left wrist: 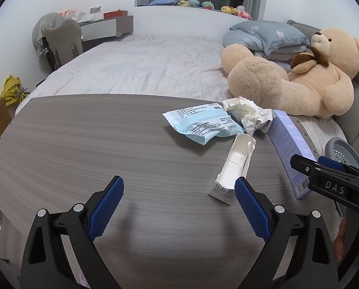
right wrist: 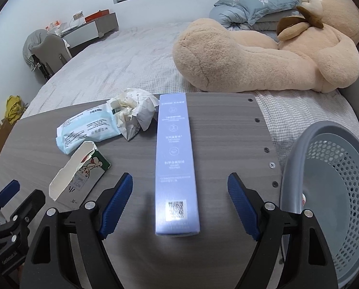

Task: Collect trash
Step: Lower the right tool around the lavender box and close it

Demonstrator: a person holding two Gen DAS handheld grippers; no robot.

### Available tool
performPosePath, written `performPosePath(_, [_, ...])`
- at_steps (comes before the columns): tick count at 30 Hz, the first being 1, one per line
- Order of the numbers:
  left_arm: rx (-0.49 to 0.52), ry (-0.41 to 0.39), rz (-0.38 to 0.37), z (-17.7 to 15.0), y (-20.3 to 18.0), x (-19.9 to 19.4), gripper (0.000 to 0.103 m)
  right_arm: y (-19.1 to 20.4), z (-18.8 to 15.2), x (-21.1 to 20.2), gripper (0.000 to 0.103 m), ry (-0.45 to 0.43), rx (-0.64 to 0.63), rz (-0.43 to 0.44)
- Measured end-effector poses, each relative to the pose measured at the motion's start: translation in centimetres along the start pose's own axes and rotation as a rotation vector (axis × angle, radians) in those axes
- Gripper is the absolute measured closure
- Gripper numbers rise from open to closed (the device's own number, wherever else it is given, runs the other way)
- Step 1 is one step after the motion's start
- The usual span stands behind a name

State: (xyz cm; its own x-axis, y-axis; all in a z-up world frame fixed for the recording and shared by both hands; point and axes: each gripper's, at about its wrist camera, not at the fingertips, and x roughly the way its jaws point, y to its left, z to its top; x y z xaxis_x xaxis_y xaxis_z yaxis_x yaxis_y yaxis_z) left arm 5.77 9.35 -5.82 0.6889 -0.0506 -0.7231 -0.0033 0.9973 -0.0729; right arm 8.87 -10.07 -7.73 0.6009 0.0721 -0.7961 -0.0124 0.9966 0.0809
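Right claw is spread wide, straddling the near end of the long lilac box lying on the tabletop. Only this view shows the grey perforated basket fully, just past the tabletop's right edge. Left claw is also spread, empty, its right finger beside the torn white carton. Beyond lie the blue wrapper and crumpled paper, touching, with a teddy bear on the bed.

Bright, even room light from above. Soft dark shadows on the table just under and between the jaws. White glare on the blue box near end. Bent edges, black corners.
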Motion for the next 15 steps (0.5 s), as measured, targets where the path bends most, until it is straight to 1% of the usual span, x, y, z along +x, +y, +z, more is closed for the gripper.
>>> performPosePath(3, [-0.004,0.003,0.007,0.0,0.2,0.3,0.011,0.2,0.4,0.9,0.026,0.004,0.001,0.002])
performPosePath(9, [-0.015,0.016,0.008,0.0,0.4,0.9,0.011,0.3,0.9,2.2,0.027,-0.003,0.005,-0.025])
performPosePath(14, [-0.016,0.019,0.001,-0.1,0.2,1.1,0.012,0.5,0.9,2.9,0.043,0.008,-0.007,-0.047])
performPosePath(15, [-0.015,0.019,0.001,-0.1,0.2,1.1,0.011,0.5,0.8,3.0,0.045,0.012,-0.008,-0.048])
